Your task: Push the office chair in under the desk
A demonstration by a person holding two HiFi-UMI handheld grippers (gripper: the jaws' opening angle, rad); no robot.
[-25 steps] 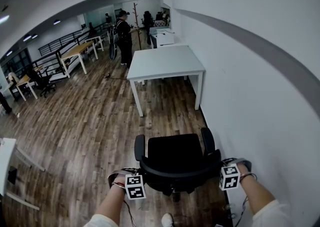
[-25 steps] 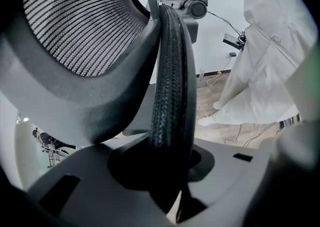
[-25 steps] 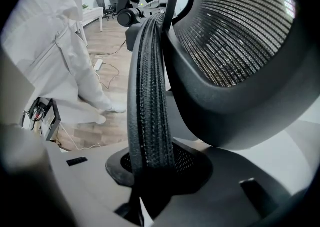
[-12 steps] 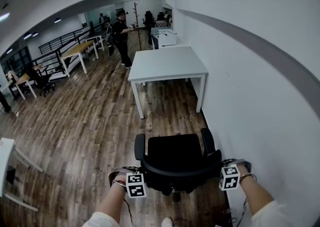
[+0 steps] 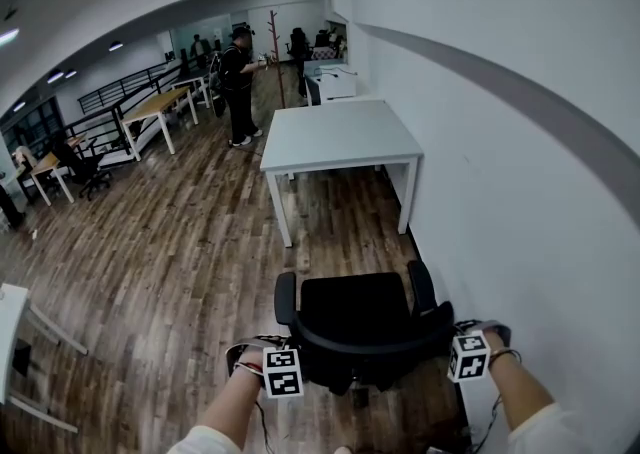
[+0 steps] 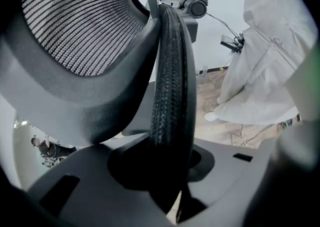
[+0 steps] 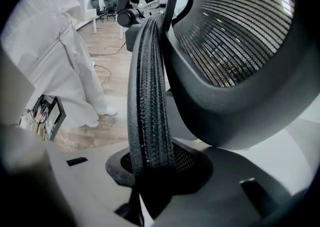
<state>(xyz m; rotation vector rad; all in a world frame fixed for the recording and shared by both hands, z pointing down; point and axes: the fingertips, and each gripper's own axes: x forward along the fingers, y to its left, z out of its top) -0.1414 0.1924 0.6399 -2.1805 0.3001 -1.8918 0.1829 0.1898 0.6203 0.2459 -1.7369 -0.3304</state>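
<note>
Standing short of the white desk [image 5: 340, 132], the black office chair [image 5: 360, 327] has its seat and both armrests turned toward the desk's near edge. A stretch of wooden floor [image 5: 180, 242] shows between the two, so the chair is not yet under the tabletop. Its right side runs close along the white wall [image 5: 520, 142], the same wall the desk stands against.

The person behind it has a grip at either end of the curved backrest. The left gripper [image 5: 283, 370] is on the left end and the right gripper [image 5: 467, 355] on the right end, both pointing steeply down. Each gripper's own view shows the same thing: the ribbed black backrest rim [image 6: 170, 96] running down between the grey jaws, which are drawn in narrow and clamped on it, with the mesh of the backrest [image 7: 235, 26] bulging off to one side. The person's white clothing [image 6: 265, 46] hangs behind the rim, and a light shoe [image 6: 212, 116] is planted on the boards.

Farther off, beyond the desk, another person [image 5: 236, 82] in dark clothes stands by a tall coat stand [image 5: 275, 52], with wood-topped desks [image 5: 155, 102] along the railing on the left
</note>
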